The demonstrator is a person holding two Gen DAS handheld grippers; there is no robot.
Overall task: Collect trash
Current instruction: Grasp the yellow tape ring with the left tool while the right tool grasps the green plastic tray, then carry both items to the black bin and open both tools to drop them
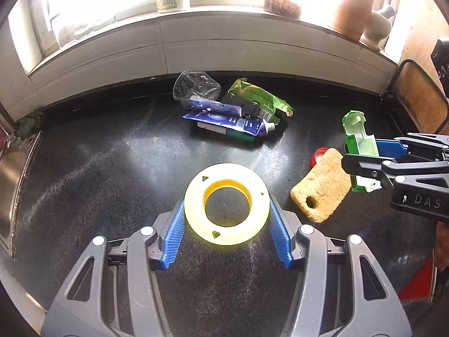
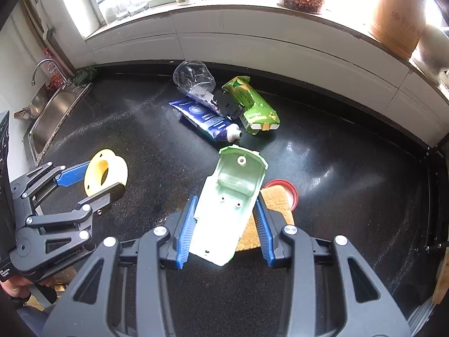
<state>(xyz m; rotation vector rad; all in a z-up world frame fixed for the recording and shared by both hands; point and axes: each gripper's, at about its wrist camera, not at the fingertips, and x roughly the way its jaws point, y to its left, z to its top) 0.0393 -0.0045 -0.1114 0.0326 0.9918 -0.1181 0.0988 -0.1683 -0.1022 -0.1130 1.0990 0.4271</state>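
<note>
Left gripper (image 1: 226,219) clenched on yellow tape roll (image 1: 226,203) at frame centre — right gripper (image 2: 224,224) grasping green plastic shell (image 2: 227,202), lower centre.

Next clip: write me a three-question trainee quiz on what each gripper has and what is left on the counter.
1. True or false: the left gripper is shut on the yellow tape spool.
2. What does the right gripper hold: A) blue toothpaste tube, B) green plastic toy-car shell, C) green carton?
3. Fill in: the sponge lies partly over a ___ lid.

Key: 1 true. 2 B. 3 red. The clear plastic cup, tube and carton lie piled on the black counter.
</note>
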